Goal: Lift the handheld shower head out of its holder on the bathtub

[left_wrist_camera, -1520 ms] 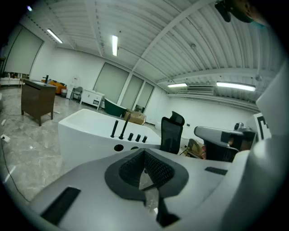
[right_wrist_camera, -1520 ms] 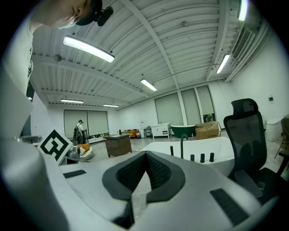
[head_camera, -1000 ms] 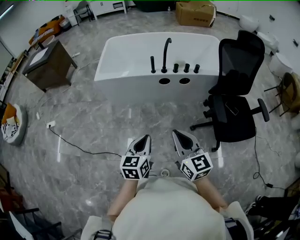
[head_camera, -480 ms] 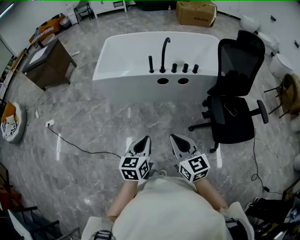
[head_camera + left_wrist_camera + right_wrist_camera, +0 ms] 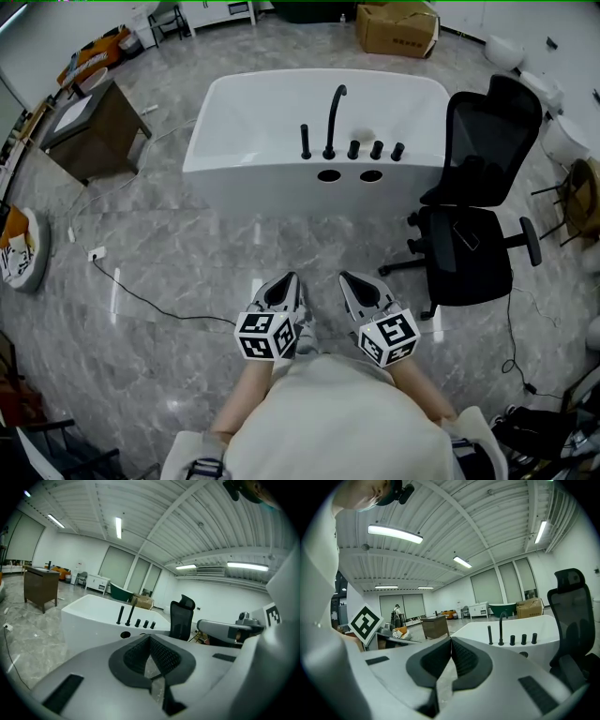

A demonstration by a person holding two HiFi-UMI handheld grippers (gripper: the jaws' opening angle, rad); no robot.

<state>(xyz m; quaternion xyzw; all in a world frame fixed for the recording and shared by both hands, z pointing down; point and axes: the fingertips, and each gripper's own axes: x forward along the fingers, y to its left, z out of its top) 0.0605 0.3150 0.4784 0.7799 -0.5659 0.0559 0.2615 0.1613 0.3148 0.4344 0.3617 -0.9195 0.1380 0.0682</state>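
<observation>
The white bathtub (image 5: 253, 173) stands ahead on the grey floor. On its near rim a straight black handheld shower head (image 5: 305, 141) stands upright in its holder, left of a curved black faucet (image 5: 333, 112) and three black knobs (image 5: 376, 150). My left gripper (image 5: 289, 281) and right gripper (image 5: 351, 279) are held side by side close to my body, well short of the tub, both shut and empty. The left gripper view shows the shower head (image 5: 120, 615) beyond the left gripper (image 5: 150, 637). The right gripper view shows the shower head (image 5: 489, 634) beyond the right gripper (image 5: 451, 639).
A black office chair (image 5: 478, 187) stands right of the tub. A brown cabinet (image 5: 94, 127) is at the far left and a cardboard box (image 5: 398, 28) lies behind the tub. A thin cable (image 5: 141, 295) runs across the floor on my left.
The tub sits lower and slightly larger in the head view, so I have moved toward it. Both grippers have stayed shut, side by side.
</observation>
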